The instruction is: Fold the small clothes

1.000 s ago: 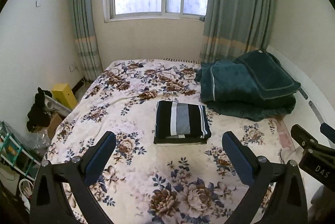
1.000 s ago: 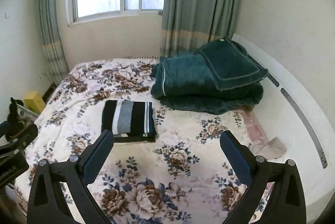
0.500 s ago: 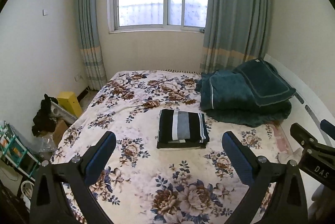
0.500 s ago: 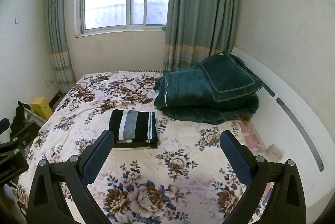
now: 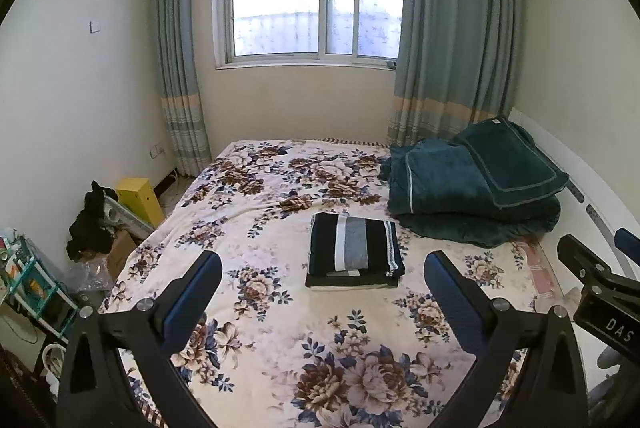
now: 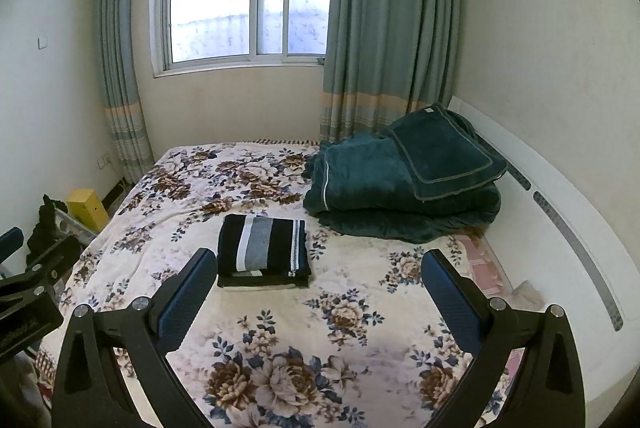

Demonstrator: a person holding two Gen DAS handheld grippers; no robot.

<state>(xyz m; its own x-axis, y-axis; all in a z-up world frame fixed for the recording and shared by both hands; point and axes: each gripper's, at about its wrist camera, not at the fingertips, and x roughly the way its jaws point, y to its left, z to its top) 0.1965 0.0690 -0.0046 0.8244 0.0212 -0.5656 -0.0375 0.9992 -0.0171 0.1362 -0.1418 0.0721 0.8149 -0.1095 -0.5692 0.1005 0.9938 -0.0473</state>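
— What stood on the far left, beside the bed?

— A yellow box (image 5: pixel 138 198) on the floor by the wall, with dark clothing (image 5: pixel 90 224) heaped just in front of it and a teal rack (image 5: pixel 34 284) nearer the camera.

— And the left gripper (image 5: pixel 322 292)?

— It hung above the bed (image 5: pixel 280 328) with its fingers (image 5: pixel 194 294) spread wide apart, holding nothing (the floral cover showed clear between them).

— Where was the garment?

— The striped folded garment (image 5: pixel 354 248) lay flat on the middle of the bed, black with white and grey bands, ahead of both grippers and touched by neither.

— And to the right?

— The right gripper (image 6: pixel 316 292) was likewise wide open and empty over the bed. Further right, a folded dark green blanket (image 6: pixel 404 180) was piled at the bed's far corner, near the garment but apart from it, under the curtain (image 6: pixel 392 28), against the white headboard (image 6: pixel 560 212)
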